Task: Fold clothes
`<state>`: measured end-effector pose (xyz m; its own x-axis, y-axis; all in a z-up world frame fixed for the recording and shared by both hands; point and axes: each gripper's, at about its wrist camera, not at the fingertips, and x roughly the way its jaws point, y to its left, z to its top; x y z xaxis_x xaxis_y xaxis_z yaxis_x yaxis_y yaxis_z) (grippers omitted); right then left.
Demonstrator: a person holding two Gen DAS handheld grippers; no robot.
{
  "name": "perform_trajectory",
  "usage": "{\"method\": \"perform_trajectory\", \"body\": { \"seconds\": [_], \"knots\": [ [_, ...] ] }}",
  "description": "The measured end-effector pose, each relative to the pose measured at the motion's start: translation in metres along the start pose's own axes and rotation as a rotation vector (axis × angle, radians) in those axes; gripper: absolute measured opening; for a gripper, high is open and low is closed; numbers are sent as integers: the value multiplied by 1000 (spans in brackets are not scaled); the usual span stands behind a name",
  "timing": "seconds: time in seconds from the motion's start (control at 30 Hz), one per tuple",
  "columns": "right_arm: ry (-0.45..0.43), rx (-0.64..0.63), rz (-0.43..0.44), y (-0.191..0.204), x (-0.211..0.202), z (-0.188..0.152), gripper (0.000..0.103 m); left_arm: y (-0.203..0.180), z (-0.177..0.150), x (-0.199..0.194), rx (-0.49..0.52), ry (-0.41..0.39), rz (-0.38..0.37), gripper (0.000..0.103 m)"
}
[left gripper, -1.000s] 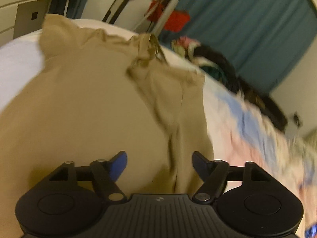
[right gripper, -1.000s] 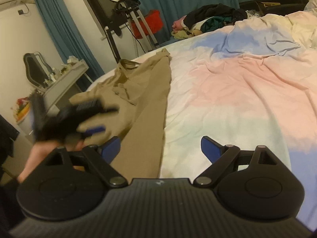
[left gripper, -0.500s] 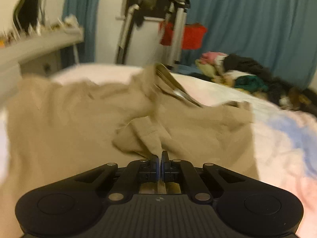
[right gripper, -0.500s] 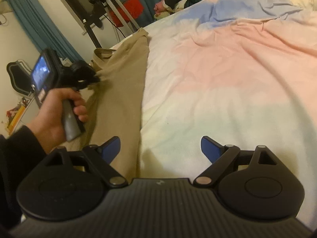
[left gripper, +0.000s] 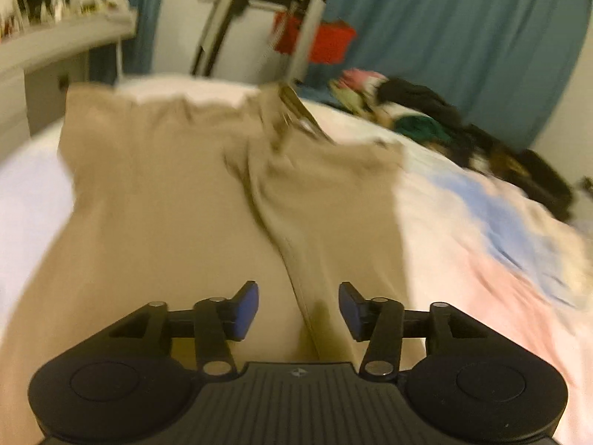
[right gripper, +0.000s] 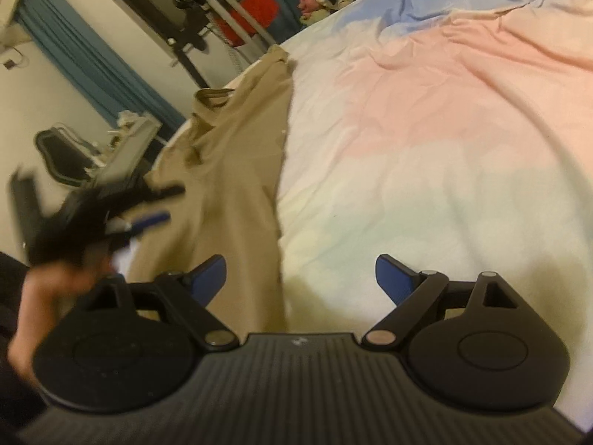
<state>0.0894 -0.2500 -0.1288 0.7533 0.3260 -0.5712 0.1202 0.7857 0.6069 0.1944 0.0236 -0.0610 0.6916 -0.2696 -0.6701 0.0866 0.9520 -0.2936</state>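
Note:
Tan trousers [left gripper: 178,207] lie spread on the bed, waistband at the far end, a lengthwise fold ridge running down the middle. My left gripper [left gripper: 298,309] is open and empty just above the cloth, straddling that ridge. In the right wrist view the trousers [right gripper: 237,170] lie along the bed's left side. My right gripper [right gripper: 300,278] is open and empty, hovering over the trousers' right edge and the sheet. The left gripper [right gripper: 148,204] shows there blurred, above the cloth at the left.
The bed sheet [right gripper: 444,141] is pastel pink, blue and white and wrinkled. A pile of dark and coloured clothes [left gripper: 418,111] sits at the far end. An exercise machine [left gripper: 259,18], a red box and a dresser [left gripper: 44,55] stand beyond the bed's far side.
Half a second ago my left gripper was shut on a fold of the trousers; now it is open and the cloth lies flatter. The right gripper stayed open and shifted slightly.

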Motion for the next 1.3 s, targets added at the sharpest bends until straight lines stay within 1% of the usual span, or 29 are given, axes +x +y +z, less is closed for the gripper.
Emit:
{"method": "perform_trajectory", "body": {
  "seconds": [0.03, 0.07, 0.13, 0.23, 0.4, 0.47, 0.5, 0.53, 0.57, 0.6, 0.63, 0.67, 0.7, 0.73, 0.77, 0.87, 0.9, 0.97, 1.03, 1.1, 1.13, 1.17, 1.2, 1.3],
  "knots": [
    [3, 1, 24, 1, -2, -1, 87, 2, -15, -15, -12, 25, -25, 55],
    [10, 2, 49, 2, -5, -2, 76, 3, -30, -29, -25, 51, -47, 56],
    [40, 8, 75, 4, -8, -6, 73, 8, -61, -53, -57, 106, -85, 57],
    [96, 20, 86, 7, -11, -18, 69, 16, -98, -73, -80, 189, -131, 57],
    [192, 101, 89, 1, -16, -41, 68, 28, -127, -85, -90, 231, -156, 57],
    [216, 120, 82, -1, -17, -49, 63, 32, -137, -89, -94, 244, -164, 56],
    [231, 123, 81, -1, -17, -53, 61, 34, -143, -91, -96, 251, -169, 53],
    [249, 122, 84, 0, -16, -56, 53, 37, -148, -92, -98, 257, -173, 51],
    [265, 114, 89, 2, -16, -59, 42, 39, -151, -93, -103, 263, -180, 44],
    [281, 107, 93, 4, -15, -62, 38, 41, -152, -93, -110, 267, -190, 31],
    [292, 87, 89, 7, -16, -64, 32, 43, -152, -92, -120, 272, -199, 24],
    [303, 68, 85, 10, -17, -65, 31, 46, -153, -91, -131, 276, -206, 14],
    [315, 48, 81, 13, -18, -67, 31, 48, -154, -90, -143, 281, -213, 10],
    [320, 38, 70, 14, -20, -69, 31, 50, -154, -91, -151, 280, -217, 9],
    [323, 35, 49, 15, -22, -72, 31, 52, -155, -93, -158, 271, -220, 5],
    [315, 34, 7, 12, -28, -77, 28, 56, -154, -103, -181, 234, -240, 3],
    [318, 42, 8, 12, -30, -78, 29, 58, -153, -107, -186, 223, -248, 3],
    [323, 57, 11, 11, -33, -80, 30, 62, -151, -115, -202, 198, -271, 3],
    [341, 69, 37, 11, -34, -82, 32, 68, -150, -123, -221, 183, -285, 3],
    [366, 58, 59, 15, -34, -86, 32, 69, -150, -130, -201, 173, -265, 2],
    [371, 34, 51, 21, -35, -87, 26, 68, -149, -134, -185, 168, -250, 2],
    [377, 20, 45, 23, -37, -90, 11, 68, -149, -137, -169, 163, -236, 2],
    [383, 6, 40, 26, -39, -93, 8, 67, -150, -139, -153, 163, -218, 2],
    [384, -70, 2, 36, -44, -101, 7, 60, -154, -138, -99, 178, -157, 3]
  ]
}}
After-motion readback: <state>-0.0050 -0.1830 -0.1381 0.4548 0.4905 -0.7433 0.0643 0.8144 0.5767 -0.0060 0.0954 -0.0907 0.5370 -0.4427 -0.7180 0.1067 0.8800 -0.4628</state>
